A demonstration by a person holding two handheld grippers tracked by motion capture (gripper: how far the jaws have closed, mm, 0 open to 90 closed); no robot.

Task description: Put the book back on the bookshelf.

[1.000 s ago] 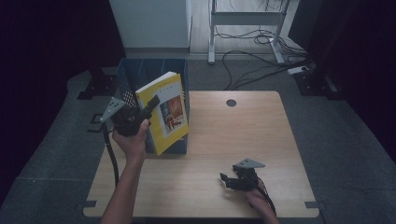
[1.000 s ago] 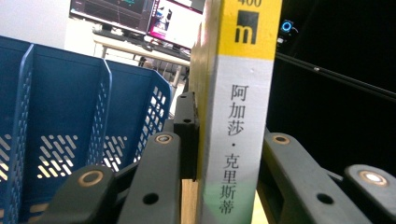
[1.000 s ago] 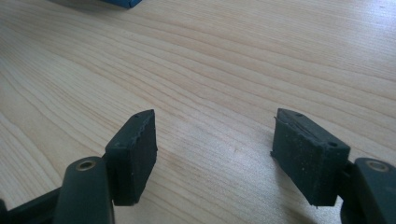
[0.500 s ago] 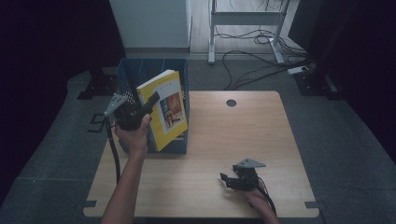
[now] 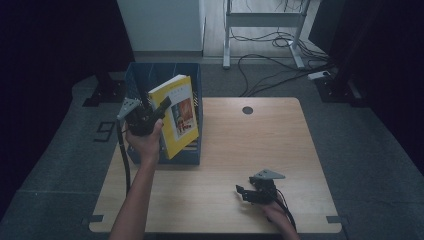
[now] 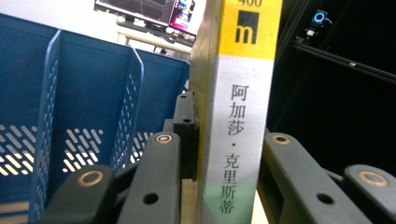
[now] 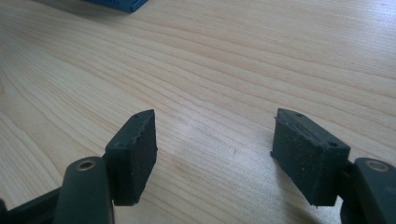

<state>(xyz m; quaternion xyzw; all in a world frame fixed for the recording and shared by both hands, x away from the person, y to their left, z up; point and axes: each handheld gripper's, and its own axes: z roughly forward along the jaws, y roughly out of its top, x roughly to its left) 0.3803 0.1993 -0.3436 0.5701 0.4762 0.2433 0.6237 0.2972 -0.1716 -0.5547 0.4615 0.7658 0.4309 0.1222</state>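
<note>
Book (image 5: 179, 120) is hanging tilted over the blue rack (image 5: 196, 90), its lower edge dipping into the rack at the table's (image 5: 280, 145) left side. The left gripper (image 5: 159, 107) is clamping it at the spine, one jaw pressing on each cover; in the left gripper view the spine (image 6: 236, 121) is standing upright between the jaws, with the rack's dividers (image 6: 46, 116) just beside it. The right gripper (image 5: 241, 192) is resting on the table near the front edge, well apart from the book, its jaws standing wide with bare wood between them.
</note>
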